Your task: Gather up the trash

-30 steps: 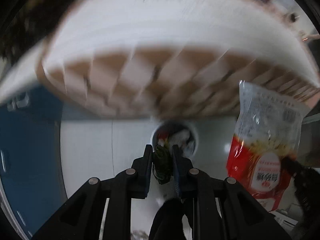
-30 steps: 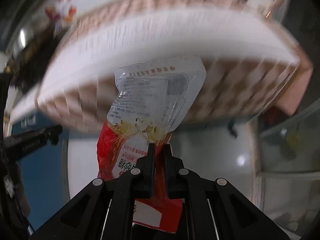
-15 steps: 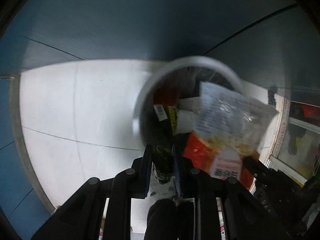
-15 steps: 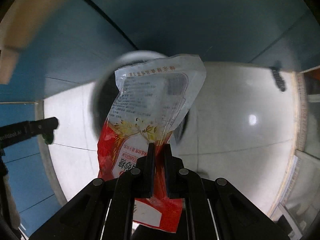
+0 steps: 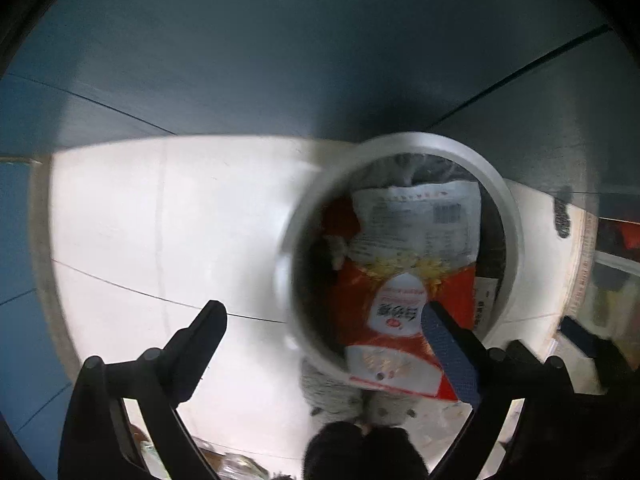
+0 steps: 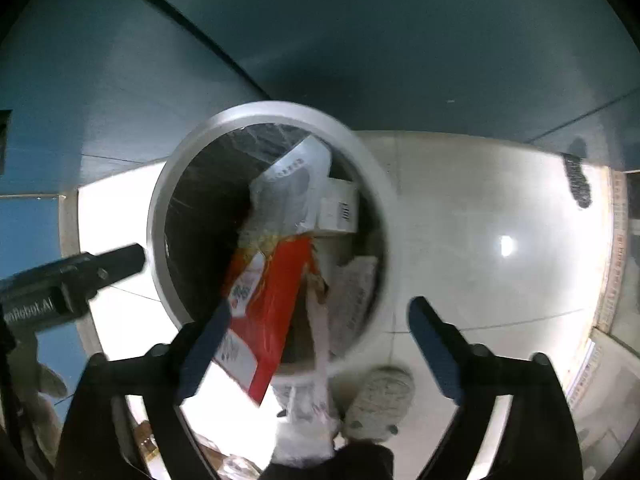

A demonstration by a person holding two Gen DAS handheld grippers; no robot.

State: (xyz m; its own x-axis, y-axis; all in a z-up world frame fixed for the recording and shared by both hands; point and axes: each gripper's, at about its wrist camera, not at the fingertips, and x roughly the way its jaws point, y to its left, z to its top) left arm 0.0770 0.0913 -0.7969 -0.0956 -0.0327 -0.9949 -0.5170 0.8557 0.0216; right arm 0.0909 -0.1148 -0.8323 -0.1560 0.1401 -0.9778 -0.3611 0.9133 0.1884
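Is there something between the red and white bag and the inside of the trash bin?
Nothing visible blocks it. The red and white bag is released, tilted over the trash bin opening, partly across its near rim.

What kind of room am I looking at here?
Probably an indoor room of a home or office, seen looking down at the floor. Glossy white floor tiles meet a dark blue wall, and a round white trash bin stands there, holding a red-and-white food packet and other wrappers.
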